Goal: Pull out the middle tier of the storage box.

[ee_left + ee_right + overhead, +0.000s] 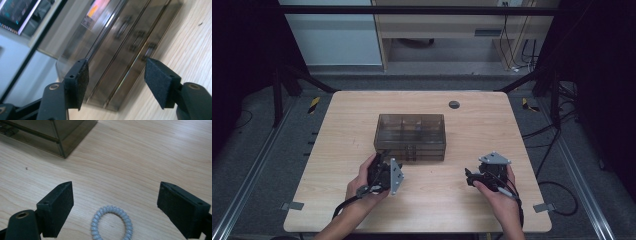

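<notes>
Left gripper point(384, 159): fingers apart, nothing between them, aimed at the box front.
Box point(410, 136): smoky, three drawers, mid tabletop point(352, 115).
Hair tie point(111, 223): grey coil, flat on tabletop, near the box corner.
Right gripper point(115, 207): fingers wide apart, straddling the hair tie, not touching it.

smoky brown drawer box point(410, 136), pale grey coil ring point(111, 223).

The left gripper point(384, 159) is rolled onto its side, jaws apart and holding nothing. The right gripper point(468, 176) points leftward, jaws spread wide.
</notes>
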Motion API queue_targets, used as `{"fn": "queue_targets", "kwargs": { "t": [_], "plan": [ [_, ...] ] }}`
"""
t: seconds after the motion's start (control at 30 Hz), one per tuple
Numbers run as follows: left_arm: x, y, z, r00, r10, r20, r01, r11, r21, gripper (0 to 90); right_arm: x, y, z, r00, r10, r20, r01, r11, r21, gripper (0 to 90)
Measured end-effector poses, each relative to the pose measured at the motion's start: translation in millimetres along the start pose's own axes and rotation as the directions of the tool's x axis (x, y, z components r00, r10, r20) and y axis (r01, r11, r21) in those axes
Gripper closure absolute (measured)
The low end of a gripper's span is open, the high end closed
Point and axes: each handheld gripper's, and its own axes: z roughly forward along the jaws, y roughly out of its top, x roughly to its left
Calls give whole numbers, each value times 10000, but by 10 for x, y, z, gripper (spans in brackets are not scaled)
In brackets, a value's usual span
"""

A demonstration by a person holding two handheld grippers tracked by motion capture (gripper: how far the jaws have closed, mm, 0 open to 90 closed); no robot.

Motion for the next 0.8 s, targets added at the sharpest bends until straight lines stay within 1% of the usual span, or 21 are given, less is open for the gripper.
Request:
{"fn": "queue_targets", "kwargs": {
  "t": [0.03, 0.1, 0.17, 0.23, 0.33, 0.47, 0.57, 0.67, 0.7, 0.77, 0.8],
  "plan": [
    [-16, 23, 13, 10000, 52, -36, -53, 10000, -20, 369, -17, -8, 3, 10000, 15, 42, -15, 10000, 34, 137],
    [-60, 66, 46, 9991, 328, -266, -329, 9995, -13, 401, -63, -43, 19, 9998, 175, 117, -177, 9996, 221, 144],
    [-96, 92, 85, 9990, 322, -300, -322, 9995, -5, 408, -78, -55, 25, 9997, 210, 157, -215, 9994, 279, 146],
    [-126, 103, 117, 9979, 472, -436, -472, 9989, 3, 423, -107, -70, 25, 9993, 303, 216, -310, 9990, 330, 149],
    [-174, 118, 142, 9935, 844, -768, -851, 9964, -53, 438, -134, -78, 17, 9988, 379, 305, -391, 9985, 384, 155],
    [-250, 137, 153, 9879, 1176, -1009, -1188, 9929, -63, 463, -144, -80, 14, 9986, 402, 330, -413, 9985, 346, 159],
    [-321, 129, 187, 9815, 1510, -1175, -1515, 9884, 46, 479, -145, -84, 15, 9985, 425, 357, -440, 9982, 400, 162],
    [-374, 107, 227, 9798, 1587, -1220, -1583, 9873, 132, 493, -148, -86, 17, 9985, 429, 347, -443, 9982, 409, 163],
    [-397, 101, 249, 9770, 1737, -1236, -1720, 9848, 249, 502, -148, -88, 18, 9983, 454, 375, -470, 9980, 422, 165],
    [-425, 93, 284, 9670, 2133, -1390, -2101, 9770, 376, 513, -150, -91, 21, 9983, 438, 392, -455, 9980, 441, 167],
    [-430, 93, 297, 9647, 2208, -1438, -2171, 9753, 410, 520, -151, -93, 22, 9984, 424, 386, -441, 9981, 437, 168]
  ]
}}
